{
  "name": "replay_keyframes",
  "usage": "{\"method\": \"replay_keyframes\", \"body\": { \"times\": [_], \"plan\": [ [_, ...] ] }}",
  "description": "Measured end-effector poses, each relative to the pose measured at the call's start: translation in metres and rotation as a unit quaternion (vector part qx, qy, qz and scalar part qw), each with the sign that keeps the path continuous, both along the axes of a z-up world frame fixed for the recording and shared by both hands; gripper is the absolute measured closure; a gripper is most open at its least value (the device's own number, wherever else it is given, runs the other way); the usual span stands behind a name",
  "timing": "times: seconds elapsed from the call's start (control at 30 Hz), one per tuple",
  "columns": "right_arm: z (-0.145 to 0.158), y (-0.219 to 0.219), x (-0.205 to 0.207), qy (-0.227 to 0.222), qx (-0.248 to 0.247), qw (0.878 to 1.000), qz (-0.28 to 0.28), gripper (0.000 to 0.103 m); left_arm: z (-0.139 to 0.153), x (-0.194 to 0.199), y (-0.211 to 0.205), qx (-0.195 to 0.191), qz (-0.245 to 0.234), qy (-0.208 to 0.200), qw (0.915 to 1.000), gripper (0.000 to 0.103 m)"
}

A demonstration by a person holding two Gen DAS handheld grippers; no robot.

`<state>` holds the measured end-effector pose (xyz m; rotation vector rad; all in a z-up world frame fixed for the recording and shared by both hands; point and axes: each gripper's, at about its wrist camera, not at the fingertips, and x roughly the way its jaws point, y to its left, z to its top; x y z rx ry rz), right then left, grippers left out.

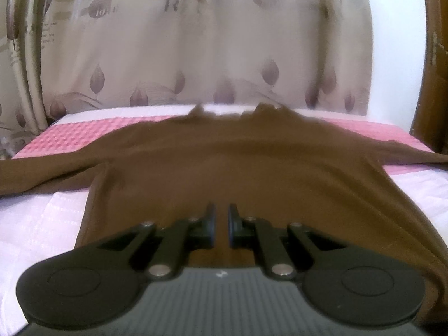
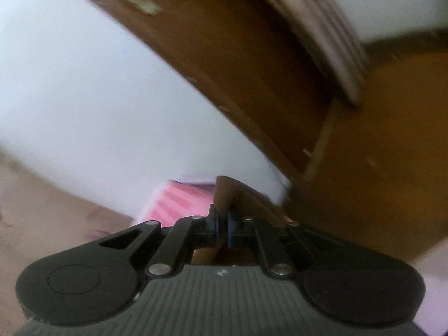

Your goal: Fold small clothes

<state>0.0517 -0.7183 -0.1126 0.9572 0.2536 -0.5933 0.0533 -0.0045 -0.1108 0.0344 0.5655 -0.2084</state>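
A brown T-shirt [image 1: 238, 162] lies spread on a pink and white bed cover [image 1: 50, 218], sleeves out to both sides. My left gripper [image 1: 221, 224] is over the shirt's lower part, its jaws nearly closed with a narrow gap, brown fabric showing between them; whether it grips the cloth is unclear. My right gripper [image 2: 221, 224] is shut on a fold of the brown shirt [image 2: 226, 193], which sticks up past the fingertips. That view is tilted and blurred.
Patterned cream curtains [image 1: 196, 42] hang behind the bed. A brown wooden door frame [image 1: 431, 56] stands at the right; it also shows in the right wrist view [image 2: 252, 70] with a white wall [image 2: 84, 98]. The pink checked cover [image 2: 179, 198] lies below the right gripper.
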Motion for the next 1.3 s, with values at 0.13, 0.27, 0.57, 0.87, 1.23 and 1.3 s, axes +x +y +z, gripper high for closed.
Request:
{"method": "replay_keyframes", "body": {
  "times": [0.13,0.27,0.57,0.87,1.23,1.3],
  "plan": [
    [-0.017,0.006,-0.035,-0.139,0.044,0.989,-0.014,0.092,0.001,0.001,0.003,-0.003,0.002,-0.001,1.0000,0.095],
    [-0.026,0.005,-0.030,-0.042,0.051,0.998,-0.020,0.092,0.002,0.002,0.004,-0.005,0.000,-0.005,1.0000,0.095],
    [0.043,0.052,0.037,-0.126,0.030,0.992,0.007,0.092,0.010,-0.002,0.014,-0.020,0.001,-0.018,0.9996,0.095],
    [0.109,0.221,0.155,-0.238,0.032,0.942,0.234,0.092,0.023,-0.008,0.047,-0.032,0.009,-0.035,0.9988,0.095],
    [0.018,0.508,0.191,-0.190,0.119,0.853,0.470,0.092,0.020,-0.003,0.093,-0.028,0.035,-0.034,0.9984,0.095],
    [-0.001,0.535,0.190,-0.171,0.129,0.849,0.483,0.092,0.018,-0.003,0.102,-0.031,0.040,-0.032,0.9982,0.095]
  ]
}}
